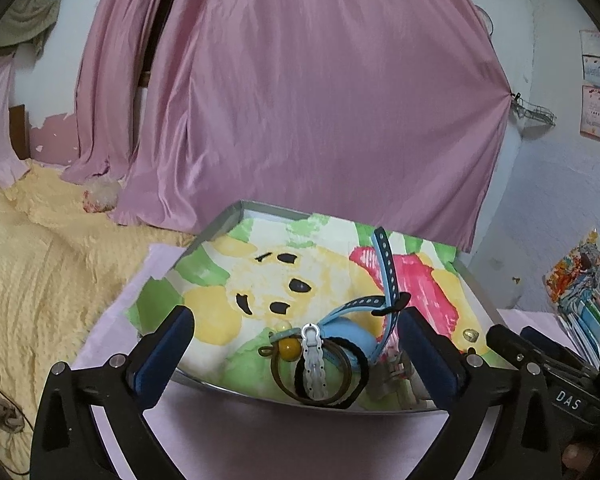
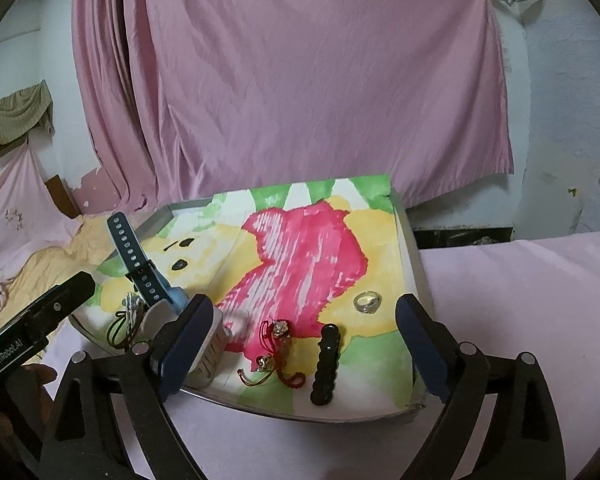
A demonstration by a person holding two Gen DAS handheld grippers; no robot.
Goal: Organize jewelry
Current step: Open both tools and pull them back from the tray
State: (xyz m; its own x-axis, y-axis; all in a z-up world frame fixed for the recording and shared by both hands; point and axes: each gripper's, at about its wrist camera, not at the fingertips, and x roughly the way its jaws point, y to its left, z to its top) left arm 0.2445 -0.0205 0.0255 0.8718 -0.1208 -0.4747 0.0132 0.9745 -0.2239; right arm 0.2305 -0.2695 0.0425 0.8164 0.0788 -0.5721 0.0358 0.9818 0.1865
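Note:
A metal tray [image 1: 236, 210] lined with a painted paper holds the jewelry. At its near edge lie a white hair clip [image 1: 313, 360], a black hair tie [image 1: 360, 364], a brown hair tie [image 1: 278, 376] and a yellow bead [image 1: 288, 346], with a blue watch [image 1: 384, 280] behind them. My left gripper [image 1: 296, 320] is open, its fingers on either side of this pile, holding nothing. In the right wrist view, a red cord bracelet [image 2: 278, 354], a black hair clip [image 2: 326, 364] and a silver ring [image 2: 367, 302] lie between the fingers of my open right gripper [image 2: 305, 308].
The tray sits on a pink cloth [image 2: 520, 300]. A yellow blanket [image 1: 40, 260] lies to the left and a stack of books [image 1: 588, 312] to the right. A pink curtain [image 1: 300, 100] hangs behind. A grey ribbed item [image 2: 214, 344] lies by the right gripper's left finger.

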